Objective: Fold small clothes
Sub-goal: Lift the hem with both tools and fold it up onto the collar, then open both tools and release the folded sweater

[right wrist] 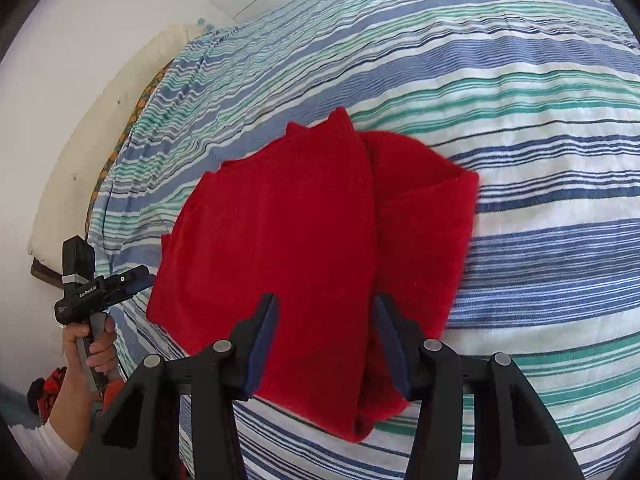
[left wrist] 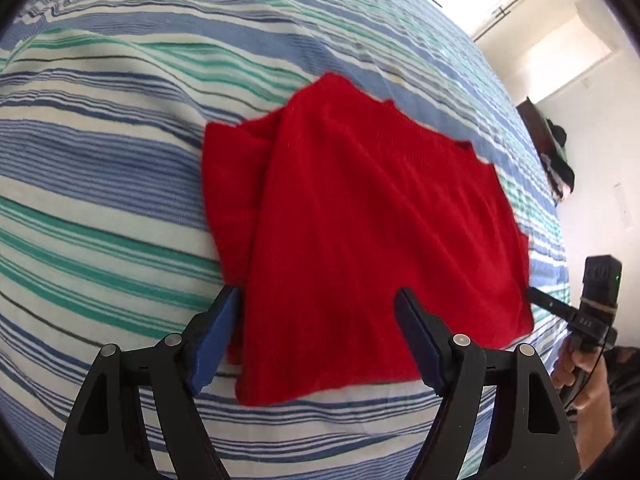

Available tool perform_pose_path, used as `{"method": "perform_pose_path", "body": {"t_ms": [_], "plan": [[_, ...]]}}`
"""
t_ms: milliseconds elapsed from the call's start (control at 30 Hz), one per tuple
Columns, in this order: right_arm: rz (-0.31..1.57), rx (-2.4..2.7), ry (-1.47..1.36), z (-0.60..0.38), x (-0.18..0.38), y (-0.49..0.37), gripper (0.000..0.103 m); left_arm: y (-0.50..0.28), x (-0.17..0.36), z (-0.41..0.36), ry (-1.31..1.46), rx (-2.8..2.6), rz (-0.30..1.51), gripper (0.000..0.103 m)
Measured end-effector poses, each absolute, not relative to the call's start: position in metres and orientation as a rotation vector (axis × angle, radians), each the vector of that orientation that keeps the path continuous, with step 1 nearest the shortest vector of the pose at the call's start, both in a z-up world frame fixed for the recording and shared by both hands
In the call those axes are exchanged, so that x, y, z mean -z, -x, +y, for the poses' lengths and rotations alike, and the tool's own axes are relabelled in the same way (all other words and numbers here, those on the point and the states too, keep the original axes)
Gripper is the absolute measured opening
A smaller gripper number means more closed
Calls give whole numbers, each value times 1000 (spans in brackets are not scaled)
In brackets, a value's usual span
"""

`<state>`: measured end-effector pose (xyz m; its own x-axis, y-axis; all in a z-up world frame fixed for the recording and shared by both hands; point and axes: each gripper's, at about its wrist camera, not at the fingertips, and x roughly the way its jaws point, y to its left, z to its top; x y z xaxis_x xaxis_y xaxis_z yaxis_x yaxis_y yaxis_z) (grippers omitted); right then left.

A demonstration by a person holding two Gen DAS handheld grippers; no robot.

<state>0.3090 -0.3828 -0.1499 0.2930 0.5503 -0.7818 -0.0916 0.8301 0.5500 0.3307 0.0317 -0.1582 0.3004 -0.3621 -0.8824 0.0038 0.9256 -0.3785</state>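
Note:
A red garment (left wrist: 360,232) lies folded on the striped bedspread (left wrist: 100,160), with a folded flap along its left side. My left gripper (left wrist: 320,304) is open and empty just above the garment's near edge. In the right wrist view the same garment (right wrist: 288,240) lies flat with its flap on the right. My right gripper (right wrist: 326,312) is open and empty over its near edge. The right gripper also shows in the left wrist view (left wrist: 544,300) at the garment's right edge. The left gripper shows in the right wrist view (right wrist: 136,280) at the garment's left edge.
The striped bedspread (right wrist: 520,140) covers the whole bed. A white wall (left wrist: 592,100) and a dark object (left wrist: 556,160) stand beyond the bed's far side. A pale mattress edge (right wrist: 100,120) and a wall run along the other side.

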Motion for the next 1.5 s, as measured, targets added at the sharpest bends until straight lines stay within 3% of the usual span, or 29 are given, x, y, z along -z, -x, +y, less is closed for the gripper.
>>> {"method": "perform_pose_path", "body": {"t_ms": [33,67,267,333,400,533,600,667,733,767,800,833,867,900,967,1033,1100,1233,1500], "plan": [[1240,-466,-404,-374,155,-308,10,-326,162,26,282,223,1259,76],[1260,-420,-313,-368,158,-306,3,-322,163,20,235,202,1258,76],[1227,-283,-315,-397,157,-295,4,-307,162,25,230,210,1286,71],[1199,-268,-265,-390,142,-293,10,-300,147,32,286,209,1249,71],[1133,-229,-202,-385,119,-287,23,-294,130,36,325,220,1167,71],[1006,-360,-161,-355,86,-266,24,-294,127,18,312,255,1104,70],[1013,-473,-191,-338,96,-259,24,-298,145,6,242,228,1136,68],[1094,-458,-187,-331,127,-256,24,-299,173,6,166,173,1210,44],[1237,-359,-180,-342,173,-254,18,-292,171,10,181,165,1190,43],[1237,-354,-235,-351,179,-250,14,-287,161,13,194,161,1175,48],[1199,-347,-277,-358,171,-245,16,-281,152,16,205,154,1157,58],[1162,-336,-276,-360,159,-239,18,-273,143,20,213,137,1129,76],[1121,-329,-245,-358,146,-233,27,-264,134,24,214,108,1087,88],[1076,-322,-197,-355,133,-226,45,-253,129,29,210,81,1045,91],[987,-280,-115,-350,113,-208,63,-237,130,38,193,23,1017,92],[927,-186,-64,-353,107,-189,67,-227,143,48,197,-39,1026,92],[902,-42,-32,-366,116,-171,79,-217,161,60,217,-78,1021,92],[1043,189,-5,-402,166,-153,88,-195,190,74,198,-85,972,92],[997,157,-65,-414,178,-149,96,-199,202,61,117,-64,972,98]]}}
